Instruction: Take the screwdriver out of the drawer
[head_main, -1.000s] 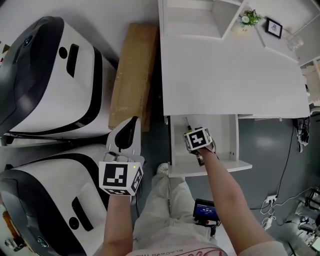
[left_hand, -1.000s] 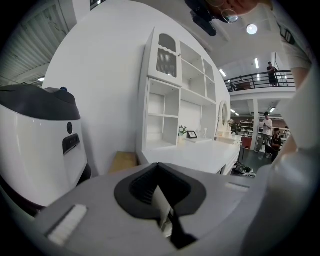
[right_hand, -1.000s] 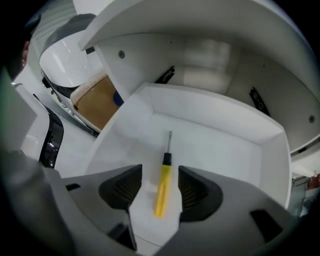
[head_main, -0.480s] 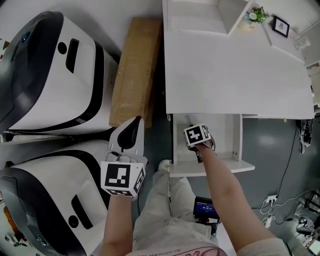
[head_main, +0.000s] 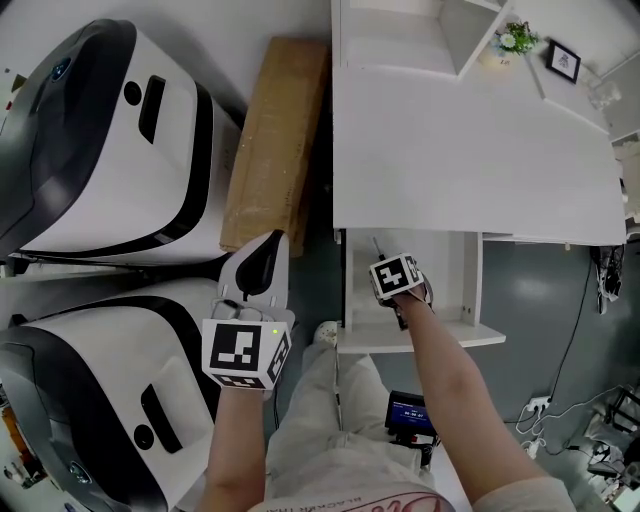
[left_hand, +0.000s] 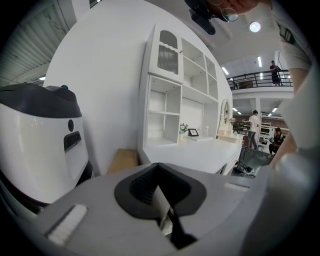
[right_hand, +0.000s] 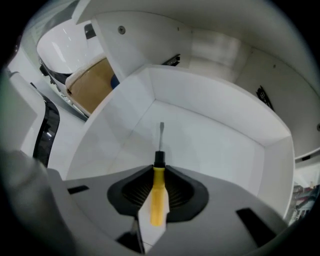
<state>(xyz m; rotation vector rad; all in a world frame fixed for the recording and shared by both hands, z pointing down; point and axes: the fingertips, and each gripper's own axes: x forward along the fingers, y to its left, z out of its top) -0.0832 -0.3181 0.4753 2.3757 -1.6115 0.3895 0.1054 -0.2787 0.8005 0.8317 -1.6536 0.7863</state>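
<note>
The screwdriver (right_hand: 157, 197) has a yellow handle, a black collar and a thin metal shaft. It lies in the open white drawer (right_hand: 210, 105), pointing toward the drawer's back. My right gripper (right_hand: 156, 200) points steeply down into the drawer. Its jaws have just been closing, and they now sit against both sides of the yellow handle. In the head view the right gripper (head_main: 388, 265) is over the drawer's (head_main: 415, 338) left part, and the screwdriver's shaft (head_main: 378, 245) shows just beyond its marker cube. My left gripper (head_main: 262, 255) hangs left of the drawer, shut and empty.
The white desk (head_main: 470, 130) with shelves lies above the drawer. A cardboard box (head_main: 275, 140) stands left of the desk. Two large white-and-black machines (head_main: 100, 140) (head_main: 90, 400) fill the left side. A small device (head_main: 410, 418) lies on the floor near the person's legs.
The right gripper has stayed over the drawer's left part with almost no shift. The left gripper has kept its place. The head view has drifted slightly.
</note>
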